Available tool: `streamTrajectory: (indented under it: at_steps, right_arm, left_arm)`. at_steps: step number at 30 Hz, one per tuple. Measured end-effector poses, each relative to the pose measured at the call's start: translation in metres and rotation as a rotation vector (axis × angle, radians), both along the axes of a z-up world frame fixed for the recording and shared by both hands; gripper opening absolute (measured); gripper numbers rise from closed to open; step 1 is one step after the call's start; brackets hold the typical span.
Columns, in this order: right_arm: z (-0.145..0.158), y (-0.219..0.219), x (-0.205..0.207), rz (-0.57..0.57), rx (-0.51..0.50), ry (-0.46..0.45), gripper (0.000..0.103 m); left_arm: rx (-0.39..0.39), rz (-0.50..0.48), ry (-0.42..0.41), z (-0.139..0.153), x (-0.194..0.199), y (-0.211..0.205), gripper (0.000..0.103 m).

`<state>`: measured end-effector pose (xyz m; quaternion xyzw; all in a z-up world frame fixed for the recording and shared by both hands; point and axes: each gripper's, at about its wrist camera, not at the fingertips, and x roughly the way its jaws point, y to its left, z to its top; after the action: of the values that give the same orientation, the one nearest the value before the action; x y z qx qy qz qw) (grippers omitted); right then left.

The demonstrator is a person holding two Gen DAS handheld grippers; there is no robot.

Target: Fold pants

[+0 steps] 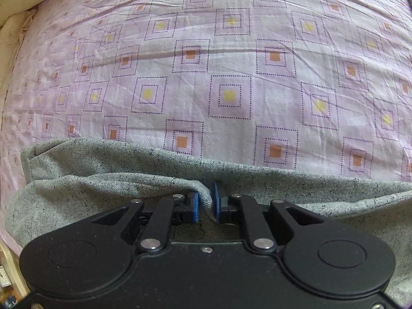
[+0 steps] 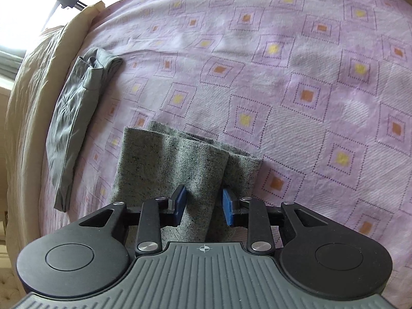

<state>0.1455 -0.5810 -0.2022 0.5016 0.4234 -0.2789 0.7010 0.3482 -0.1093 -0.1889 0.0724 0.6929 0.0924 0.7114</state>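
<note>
1. Pants [image 1: 108, 195]: grey speckled knit, lying on the bed [image 1: 231, 51] w/ its pink square-print sheet. In the left wrist view they fill the lower band of the frame, edge to edge. In the right wrist view the pants [image 2: 167, 162] sit lower centre, two leg ends lying side by side, hems pointing toward mid-frame.
2. Left gripper [image 1: 206, 202]: blue fingers [image 1: 193, 206] are close together w/ a raised fold of the fabric between them; looks like a pinch on that ridge, small gap left.
3. Right gripper [image 2: 203, 204]: fingers [image 2: 180, 200] spread wide, straddling a raised ridge of leg fabric, not yet closed on it.
4. Step in hand, my read: getting both grips set before lifting for a fold. To do it well: close the right fingers on all the layers of the leg, not just the top one; lift both ends level so the cloth doesn't twist; lay it down w/ edges lined up.
5. Risk: knit is soft, so a shallow pinch may slip or take one layer only.
6. Pose: both grippers low over the bed, close to the cloth, aimed forward along the sheet. Left seems to face across the pants, right along the legs.
7. Around: another grey garment [image 2: 77, 118], already folded, lies at left of the right wrist view, near the bed edge, apart from the pants. Beige bedding [image 2: 28, 97] runs along that edge.
</note>
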Motion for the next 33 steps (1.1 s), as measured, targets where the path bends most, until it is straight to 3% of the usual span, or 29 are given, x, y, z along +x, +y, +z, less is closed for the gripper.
streamTrajectory:
  at_steps: [1, 2, 6, 10, 13, 17, 19, 20, 22, 25, 29, 33]
  right_arm:
    - [0.001, 0.002, 0.0, 0.005, -0.007, -0.006, 0.012]
    - [0.006, 0.005, -0.001, 0.023, -0.03, -0.009, 0.006]
    - [0.034, 0.011, -0.021, 0.077, -0.104, -0.009, 0.006]
    - [0.026, 0.006, -0.029, 0.123, -0.114, 0.033, 0.006]
    - [0.018, 0.001, -0.019, 0.127, -0.102, 0.043, 0.006]
    - [0.031, 0.008, -0.001, 0.206, -0.181, 0.007, 0.006]
    - [0.032, 0.009, 0.007, 0.226, -0.196, 0.066, 0.007]
    - [0.03, 0.005, 0.013, 0.217, -0.205, 0.147, 0.009]
    - [0.038, 0.002, 0.009, 0.147, -0.267, 0.224, 0.013]
    - [0.063, 0.003, 0.007, 0.164, -0.399, 0.097, 0.016]
    - [0.054, -0.02, 0.039, 0.273, -0.258, -0.053, 0.026]
    - [0.04, -0.036, 0.071, 0.336, -0.223, -0.057, 0.026]
  left_arm:
    - [0.009, -0.013, 0.002, 0.001, 0.0, -0.004, 0.018]
    - [0.017, -0.027, 0.004, 0.004, -0.003, -0.005, 0.018]
    - [0.001, -0.055, 0.008, 0.019, -0.014, -0.012, 0.018]
    - [-0.009, -0.061, 0.016, 0.018, -0.015, -0.014, 0.018]
    - [0.004, -0.03, -0.003, 0.012, -0.01, -0.014, 0.018]
    - [-0.026, 0.044, -0.03, 0.016, 0.001, -0.007, 0.018]
    - [-0.045, 0.068, -0.004, 0.015, 0.004, -0.002, 0.02]
    - [-0.049, 0.072, 0.004, 0.014, 0.003, 0.0, 0.02]
    - [-0.051, 0.074, 0.007, 0.016, 0.001, -0.001, 0.021]
    - [-0.038, 0.057, 0.011, 0.016, -0.002, -0.006, 0.021]
    - [-0.019, 0.028, 0.006, 0.007, -0.001, -0.004, 0.021]
    - [-0.009, 0.014, 0.001, 0.01, -0.006, -0.006, 0.021]
